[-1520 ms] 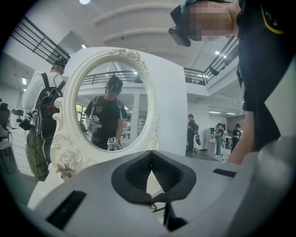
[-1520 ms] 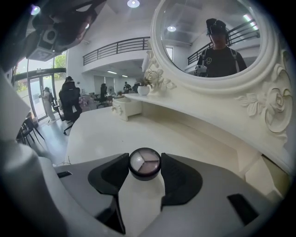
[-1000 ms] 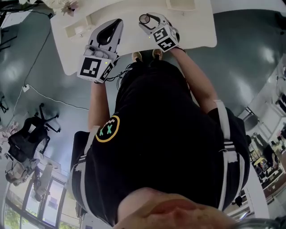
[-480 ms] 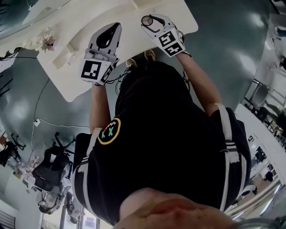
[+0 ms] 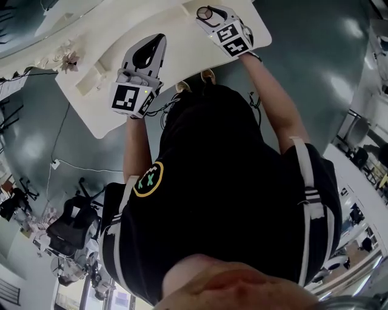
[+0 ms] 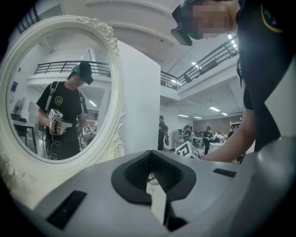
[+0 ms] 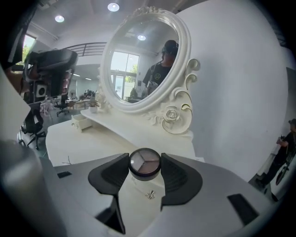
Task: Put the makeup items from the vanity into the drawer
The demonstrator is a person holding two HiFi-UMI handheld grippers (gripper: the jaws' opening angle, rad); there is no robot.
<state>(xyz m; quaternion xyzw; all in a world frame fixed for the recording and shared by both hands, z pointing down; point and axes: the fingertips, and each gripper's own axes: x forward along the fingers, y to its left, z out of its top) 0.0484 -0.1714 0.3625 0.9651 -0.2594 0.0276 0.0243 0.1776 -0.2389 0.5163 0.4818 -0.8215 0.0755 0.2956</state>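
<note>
Holding the round eyeshadow compact point(image 7: 144, 161) tight in my right hand-held gripper point(image 7: 144, 164), in front of the mirror point(image 7: 138, 60); my left hand-held gripper point(image 6: 150, 159) is closed with nothing in it; I think the drawer point(image 7: 82, 121) left of the mirror has not got it yet.

Bright indoor light, ceiling lamps point(image 7: 113, 7) glaring, strong fisheye bending, dark vignetted corners

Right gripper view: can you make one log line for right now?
right gripper: shut on eyeshadow compact | left gripper: shut, empty | where: above vanity top
</note>
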